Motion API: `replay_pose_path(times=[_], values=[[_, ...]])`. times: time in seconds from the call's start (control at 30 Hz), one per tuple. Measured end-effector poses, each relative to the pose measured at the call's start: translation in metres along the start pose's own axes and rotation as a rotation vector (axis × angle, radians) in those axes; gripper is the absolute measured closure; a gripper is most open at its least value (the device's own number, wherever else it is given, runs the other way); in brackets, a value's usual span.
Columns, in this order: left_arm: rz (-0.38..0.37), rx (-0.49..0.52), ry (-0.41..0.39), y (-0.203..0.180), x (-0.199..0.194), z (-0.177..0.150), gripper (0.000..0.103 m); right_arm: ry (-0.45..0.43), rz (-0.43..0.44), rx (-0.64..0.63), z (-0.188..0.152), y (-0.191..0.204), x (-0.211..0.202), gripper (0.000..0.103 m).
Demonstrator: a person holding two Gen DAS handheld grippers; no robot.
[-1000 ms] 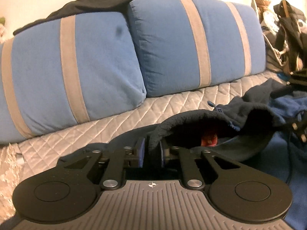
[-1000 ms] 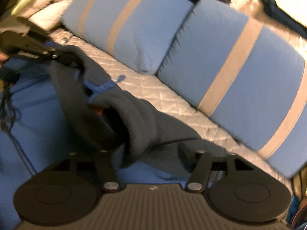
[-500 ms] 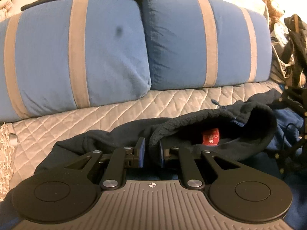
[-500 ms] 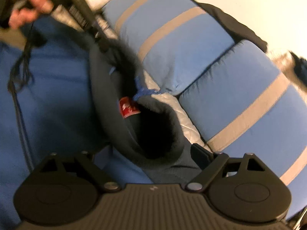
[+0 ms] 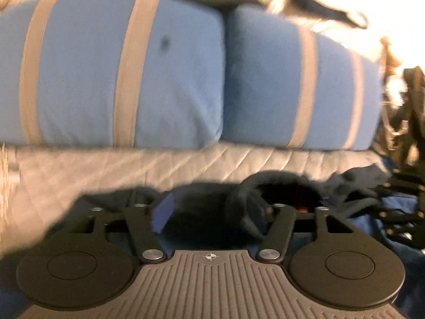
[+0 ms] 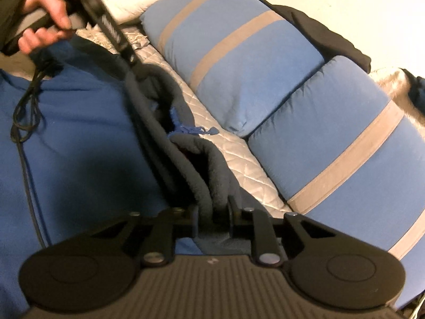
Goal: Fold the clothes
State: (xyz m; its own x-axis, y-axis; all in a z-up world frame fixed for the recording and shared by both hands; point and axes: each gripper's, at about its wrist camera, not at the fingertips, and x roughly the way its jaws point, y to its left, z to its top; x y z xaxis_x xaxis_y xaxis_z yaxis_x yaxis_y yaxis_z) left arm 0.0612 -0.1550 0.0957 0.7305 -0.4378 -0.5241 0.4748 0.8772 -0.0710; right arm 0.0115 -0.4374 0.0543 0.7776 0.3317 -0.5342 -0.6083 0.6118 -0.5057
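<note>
Half a second ago my left claw [image 5: 209,212] was pinched on the fleece rim; now its fingers stand wide apart, and the dark fleece garment [image 5: 202,202] lies loose between them, gripped by neither that I can make out, though this view is smeared with motion. My right claw [image 6: 215,212], which stood spread before, has closed down on a thick fold of the same fleece [image 6: 212,175].

From the left claw, the garment sits right at the fingertips and runs off to the right, its rolled opening [image 5: 281,186] just ahead of the right-hand finger, a speck of red inside it. Beyond it lies the quilted cover [image 5: 186,164], then two blue striped cushions [image 5: 148,74].

From the right claw, a blue blanket [image 6: 79,143] spreads to the left, the fleece climbs straight ahead toward my other hand [image 6: 45,13], and the cushions sit to the right.

I judge the fleece soft, thick and limp: light enough, not slippery, nothing to break, but it will sag and bunch wherever it is not held. A pinch on the rolled hem or a seam should hold better than one on the flat of the cloth, and two holds well apart along one edge would keep it spread. It lies bunched, not flat or folded.
</note>
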Motion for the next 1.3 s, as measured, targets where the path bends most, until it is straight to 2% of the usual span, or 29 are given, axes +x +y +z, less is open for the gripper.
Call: replay_pose_path(times=[0.03, 0.07, 0.27, 0.3, 0.37, 0.57, 0.7, 0.8, 0.83, 0.9, 1.0, 1.1, 1.17, 1.3], values=[[-0.022, 0.051, -0.021, -0.004, -0.007, 0.002, 0.023, 0.0, -0.001, -0.004, -0.001, 0.0, -0.002, 0.083], [-0.038, 0.123, -0.029, -0.009, -0.01, 0.001, 0.022, 0.001, 0.001, -0.005, 0.0, -0.002, -0.003, 0.083], [-0.099, 0.718, -0.031, -0.055, -0.014, -0.03, 0.019, 0.006, 0.031, 0.012, 0.004, -0.016, -0.004, 0.083], [-0.102, 0.785, -0.024, -0.059, -0.012, -0.033, 0.019, 0.006, 0.036, 0.015, 0.005, -0.018, -0.005, 0.083], [-0.093, 0.839, 0.009, -0.061, 0.001, -0.038, 0.019, 0.006, 0.045, 0.009, 0.006, -0.02, -0.006, 0.083], [-0.075, 0.864, 0.016, -0.056, 0.033, -0.027, 0.019, 0.0, 0.058, -0.068, 0.004, -0.017, -0.011, 0.083], [-0.15, 0.903, 0.028, -0.059, 0.047, -0.02, 0.021, -0.004, 0.07, -0.13, 0.0, -0.011, -0.015, 0.083], [-0.152, 0.924, 0.042, -0.062, 0.051, -0.017, 0.068, -0.007, 0.081, -0.158, -0.002, -0.012, -0.015, 0.083], [-0.146, 0.931, 0.047, -0.063, 0.052, -0.016, 0.077, -0.008, 0.084, -0.165, -0.002, -0.013, -0.015, 0.083], [-0.135, 0.946, 0.057, -0.066, 0.054, -0.014, 0.084, -0.007, 0.094, -0.157, -0.001, -0.017, -0.013, 0.083], [-0.112, 0.963, 0.07, -0.068, 0.057, -0.01, 0.087, -0.003, 0.091, -0.144, 0.003, -0.023, -0.009, 0.083], [-0.046, 0.953, 0.061, -0.069, 0.06, 0.003, 0.088, 0.002, 0.072, -0.109, 0.01, -0.033, -0.003, 0.084], [0.015, 0.951, 0.032, -0.072, 0.063, 0.012, 0.089, 0.003, 0.04, -0.087, 0.017, -0.041, 0.002, 0.085], [0.087, 0.907, -0.006, -0.073, 0.07, 0.038, 0.089, 0.009, -0.054, -0.059, 0.036, -0.058, 0.015, 0.087]])
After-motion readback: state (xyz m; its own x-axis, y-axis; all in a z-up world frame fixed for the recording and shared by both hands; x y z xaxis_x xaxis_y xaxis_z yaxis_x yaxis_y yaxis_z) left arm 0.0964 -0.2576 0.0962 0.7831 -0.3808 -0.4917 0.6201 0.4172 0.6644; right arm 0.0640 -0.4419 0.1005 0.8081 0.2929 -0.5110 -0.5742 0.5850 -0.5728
